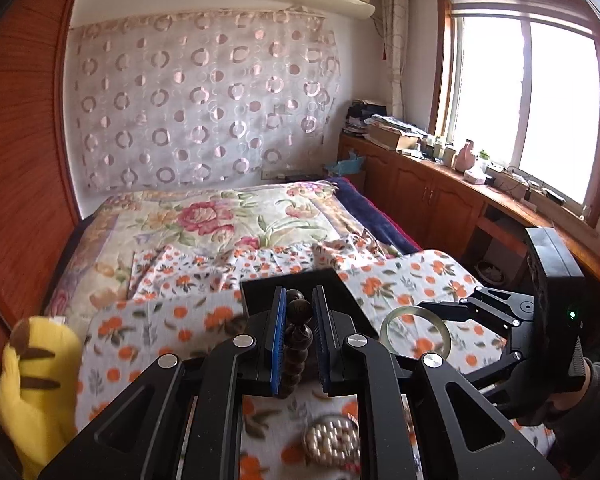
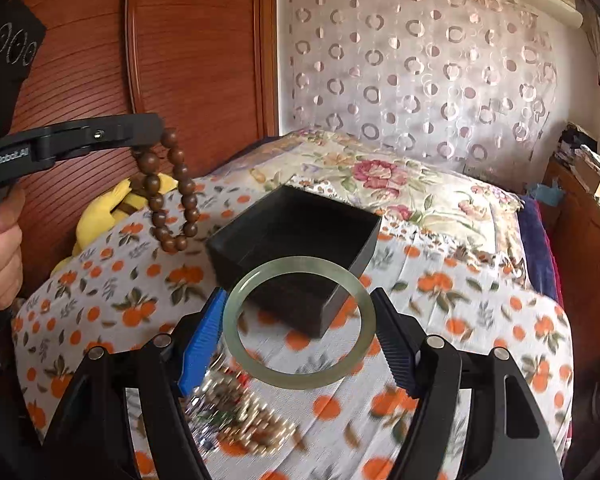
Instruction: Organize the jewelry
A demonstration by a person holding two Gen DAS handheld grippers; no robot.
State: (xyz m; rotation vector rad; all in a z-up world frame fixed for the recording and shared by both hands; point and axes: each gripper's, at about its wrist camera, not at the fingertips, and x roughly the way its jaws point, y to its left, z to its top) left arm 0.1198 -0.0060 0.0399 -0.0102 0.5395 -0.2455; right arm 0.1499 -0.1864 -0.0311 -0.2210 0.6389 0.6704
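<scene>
My left gripper (image 1: 299,316) is shut on a brown wooden bead bracelet (image 1: 298,336), which hangs from it above the bed; the bracelet (image 2: 172,196) dangles left of the box in the right wrist view. My right gripper (image 2: 300,320) is shut on a pale green jade bangle (image 2: 300,322) and holds it in the air just in front of an open black box (image 2: 296,240). The bangle (image 1: 416,330) and the right gripper (image 1: 452,312) also show in the left wrist view, right of the box (image 1: 296,284). A blurred pile of beaded jewelry (image 2: 236,412) lies on the cloth below.
An orange-print cloth (image 2: 460,320) covers the bed, with a floral quilt (image 1: 220,220) behind. A yellow plush toy (image 1: 36,380) lies at the left edge by the wooden wardrobe (image 2: 180,60). A wooden cabinet (image 1: 432,192) with clutter runs under the window at right.
</scene>
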